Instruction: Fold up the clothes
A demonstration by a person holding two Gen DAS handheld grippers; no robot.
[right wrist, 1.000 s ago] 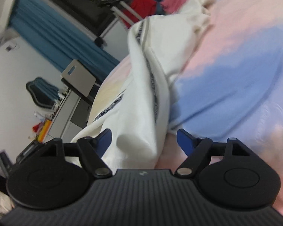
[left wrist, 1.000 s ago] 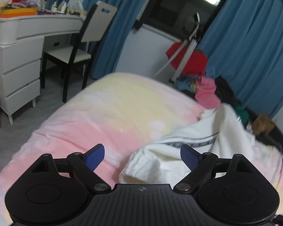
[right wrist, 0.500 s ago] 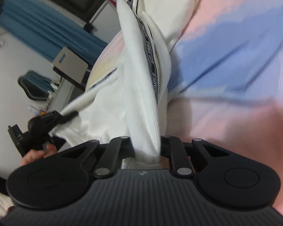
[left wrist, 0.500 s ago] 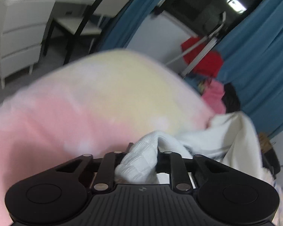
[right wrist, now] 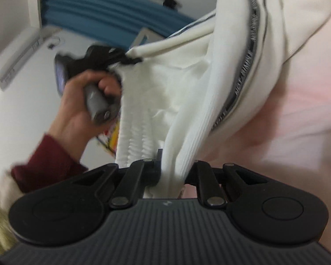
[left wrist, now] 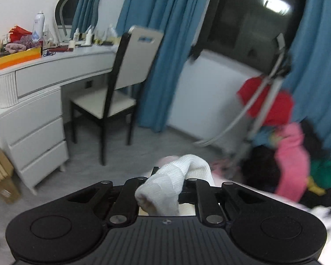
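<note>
Left tool (left wrist: 164, 184) clamped on white ribbed cuff of sweater (left wrist: 165, 190); fingertips buried under fabric. Right tool (right wrist: 173, 172) clamped on sweater's ribbed hem, fingertips likewise hidden. Sweater stretched between both tools above pink bed (right wrist: 298, 121). Left hand (right wrist: 81, 101) visible in right view, motion-blurred. Clothes pile (left wrist: 293, 154) smeared.

R gripper (right wrist: 173, 172) clamped on white garment (right wrist: 187, 88) | L hand (right wrist: 81, 101) grips other edge (blurry, prob. pinched)

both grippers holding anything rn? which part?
Both grip the white garment: left gripper on a ribbed cuff-like end, right gripper on a ribbed edge.
</note>
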